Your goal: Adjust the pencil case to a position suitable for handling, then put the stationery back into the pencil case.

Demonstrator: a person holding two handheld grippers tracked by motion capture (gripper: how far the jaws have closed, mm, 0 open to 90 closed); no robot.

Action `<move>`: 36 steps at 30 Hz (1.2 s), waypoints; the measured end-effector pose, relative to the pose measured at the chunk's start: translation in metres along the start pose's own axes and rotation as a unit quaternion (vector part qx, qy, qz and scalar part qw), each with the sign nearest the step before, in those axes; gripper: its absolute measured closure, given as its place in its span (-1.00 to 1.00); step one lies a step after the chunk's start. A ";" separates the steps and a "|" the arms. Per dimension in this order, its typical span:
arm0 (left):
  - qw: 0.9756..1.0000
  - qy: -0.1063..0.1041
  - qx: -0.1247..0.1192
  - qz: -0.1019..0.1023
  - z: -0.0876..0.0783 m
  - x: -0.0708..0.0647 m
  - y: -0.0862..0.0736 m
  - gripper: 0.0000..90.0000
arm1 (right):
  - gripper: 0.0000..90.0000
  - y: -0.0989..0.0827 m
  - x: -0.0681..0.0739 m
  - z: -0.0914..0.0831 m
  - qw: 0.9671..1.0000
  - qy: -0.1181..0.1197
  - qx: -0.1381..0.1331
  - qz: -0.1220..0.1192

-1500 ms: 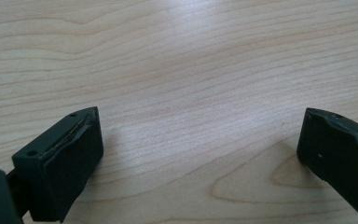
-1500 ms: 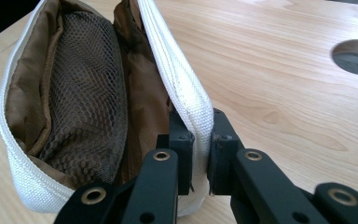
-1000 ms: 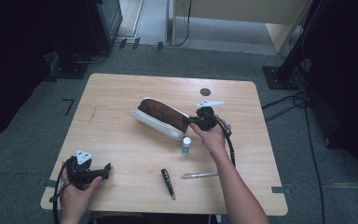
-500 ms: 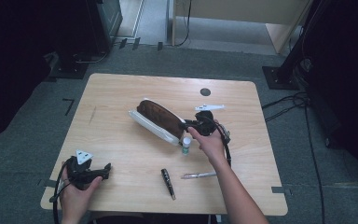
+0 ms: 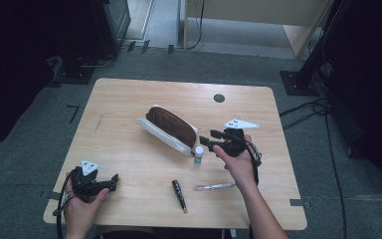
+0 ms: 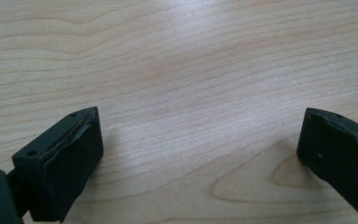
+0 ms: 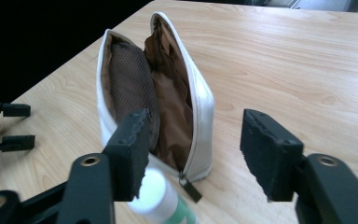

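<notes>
From my remote station, I see my right gripper point(image 5: 210, 138) poised with its jaws spread wide and empty at the zipper end of a white pouch point(image 5: 168, 130) that lies unzipped mid-table, its brown lining point(image 7: 170, 100) and mesh pocket point(image 7: 129, 84) exposed. A small white-capped bottle point(image 5: 198, 155) stands just beside that end of the pouch, directly under my right gripper's jaws, while a black pen point(image 5: 179, 195) and a clear, slender pen-like item point(image 5: 214, 187) lie nearer the table's point(image 5: 129, 99) front edge. My left gripper point(image 5: 110, 181) rests at the near-left corner, well apart from everything, its jaws parted over bare wood.
</notes>
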State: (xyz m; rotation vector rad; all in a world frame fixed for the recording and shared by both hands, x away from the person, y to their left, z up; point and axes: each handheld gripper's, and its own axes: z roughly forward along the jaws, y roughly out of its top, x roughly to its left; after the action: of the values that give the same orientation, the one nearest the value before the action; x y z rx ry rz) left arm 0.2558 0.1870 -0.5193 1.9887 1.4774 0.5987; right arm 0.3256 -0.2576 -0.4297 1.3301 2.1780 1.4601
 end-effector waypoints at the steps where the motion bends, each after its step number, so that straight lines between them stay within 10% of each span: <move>1: 1.000 0.000 0.000 0.000 0.000 0.000 0.000 -0.99 | -0.12 -0.003 0.002 -0.004 1.000 -0.003 -0.003 -0.004; 19: 1.000 0.000 0.000 0.000 0.000 0.000 0.000 -0.99 | -0.22 -0.045 0.017 -0.038 0.999 -0.020 -0.035 -0.007; 36: 1.000 0.000 0.000 0.000 0.000 0.000 0.000 -0.99 | -0.08 -0.060 0.033 -0.007 0.998 -0.020 -0.030 -0.043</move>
State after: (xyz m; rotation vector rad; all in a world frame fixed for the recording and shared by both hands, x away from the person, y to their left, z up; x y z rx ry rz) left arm 0.2558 0.1869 -0.5193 1.9882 1.4769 0.5992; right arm 0.2683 -0.2434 -0.4651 1.2207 2.1222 1.4424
